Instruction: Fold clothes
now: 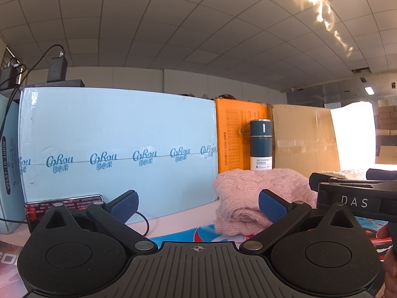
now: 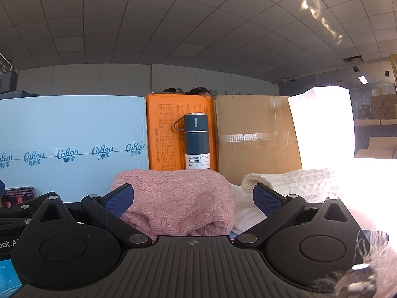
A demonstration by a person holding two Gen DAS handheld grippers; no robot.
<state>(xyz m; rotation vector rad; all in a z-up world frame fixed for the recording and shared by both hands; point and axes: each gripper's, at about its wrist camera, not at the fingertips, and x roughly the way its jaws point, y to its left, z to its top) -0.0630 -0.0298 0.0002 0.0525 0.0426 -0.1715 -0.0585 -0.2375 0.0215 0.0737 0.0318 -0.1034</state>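
Observation:
A folded pink cable-knit sweater (image 2: 178, 203) lies on the table right in front of my right gripper (image 2: 193, 198), which is open and empty with its blue pads on either side of the near edge. The sweater also shows in the left wrist view (image 1: 250, 193), ahead and to the right of my left gripper (image 1: 198, 206), which is open and empty. A folded cream knit garment (image 2: 292, 181) lies to the right of the pink one, partly washed out by glare. The right gripper's body (image 1: 357, 201) shows at the right of the left wrist view.
A blue vacuum bottle (image 2: 196, 141) stands behind the sweater against an orange box (image 2: 163, 134). A light blue carton (image 1: 116, 144) and a brown cardboard box (image 2: 255, 136) wall the back. A phone (image 1: 64, 203) with a cable leans at the left.

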